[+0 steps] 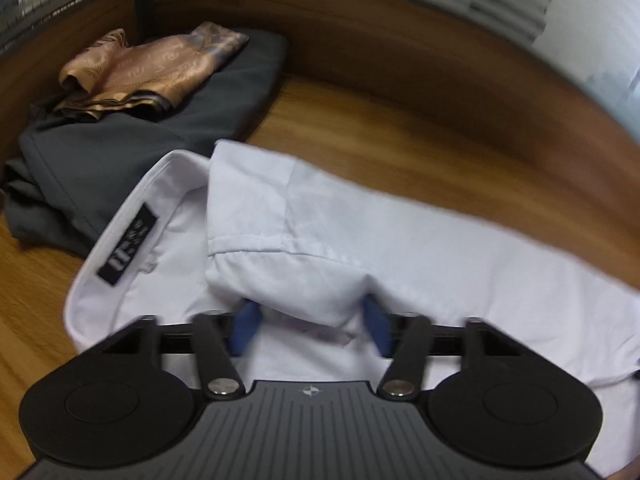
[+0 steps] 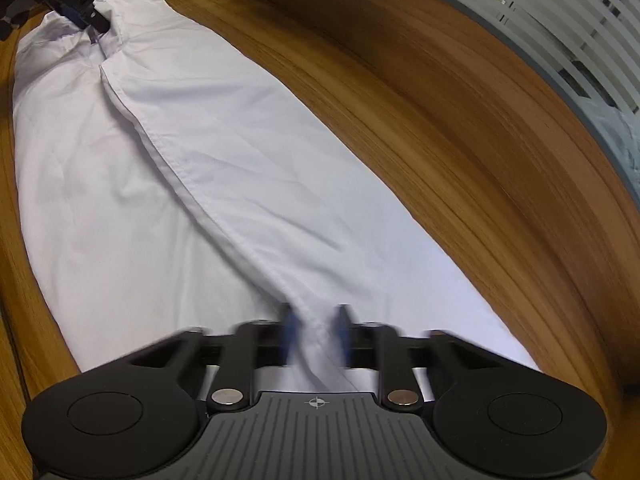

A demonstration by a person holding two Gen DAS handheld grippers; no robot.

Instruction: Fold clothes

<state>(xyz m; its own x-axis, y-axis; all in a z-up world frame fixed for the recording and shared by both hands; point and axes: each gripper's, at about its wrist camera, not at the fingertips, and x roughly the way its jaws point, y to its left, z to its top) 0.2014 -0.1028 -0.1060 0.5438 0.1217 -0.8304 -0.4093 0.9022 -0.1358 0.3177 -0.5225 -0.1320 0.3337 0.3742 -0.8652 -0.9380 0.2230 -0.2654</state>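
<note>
while the long white cotton shirt [image 2: 168, 152] stretches along the wooden worktop [image 2: 400, 128], the left gripper [image 1: 310, 326] pinches its collar end and the right gripper [image 2: 316, 334] its hem.

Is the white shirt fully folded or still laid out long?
Partly folded. The white shirt lies stretched long on the wooden table, one side flap turned over its middle, each end held by a gripper; not yet a compact stack.
</note>
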